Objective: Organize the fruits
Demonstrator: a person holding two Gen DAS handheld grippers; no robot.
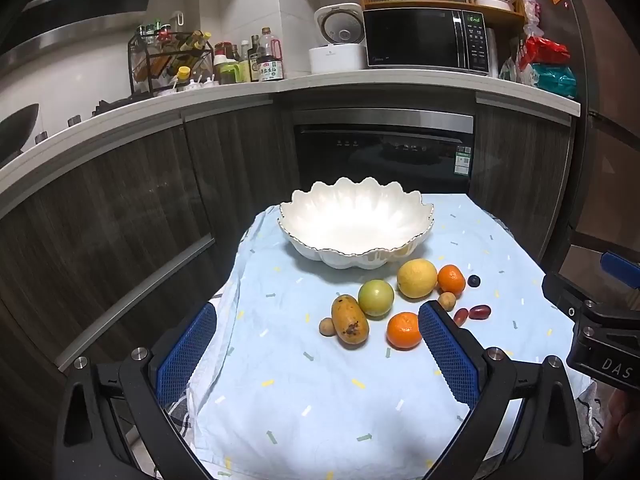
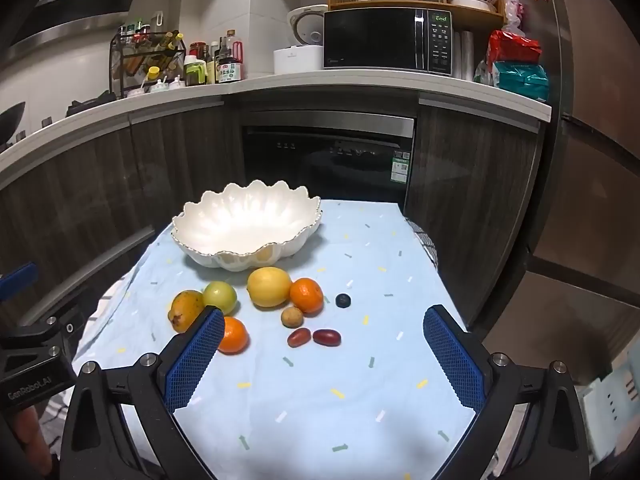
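Left gripper (image 1: pixel 316 344): jaws wide apart, nothing between them, hovering over the near part of the table (image 1: pixel 304 408), which is draped in a pale blue cloth (image 1: pixel 460 232) with small confetti marks. Right gripper (image 2: pixel 324 346): jaws likewise spread and empty, held above the cloth's near right area. Each gripper shows at the edge of the other's view, so the two sit side by side.

Fruit lies loose on the cloth just ahead of both grippers, in a cluster in front of the bowl. Nearest: a mandarin (image 2: pixel 233 335) beside the right gripper's left finger. A spotted yellow-orange mango (image 1: pixel 349 321) with a small brown longan (image 1: pixel 327 326) touching its left side. Behind the mango, a green round fruit (image 1: pixel 375 297). A large yellow lemon (image 2: pixel 269 286) lies close in front of the bowl, a second mandarin (image 2: pixel 306 295) touching its right side. Another longan (image 2: pixel 291 317) sits just in front of those two. Two red grapes (image 2: pixel 314 337) lie side by side nearer the grippers. A single blueberry (image 2: pixel 343 300) sits apart to the right.

White scalloped bowl (image 2: pixel 244 222) with a thin metallic rim stands at the far end of the cloth, no fruit inside.

Beyond: dark wood cabinets, a built-in dishwasher (image 2: pixel 328 160), a microwave (image 2: pixel 386 42) showing "End".
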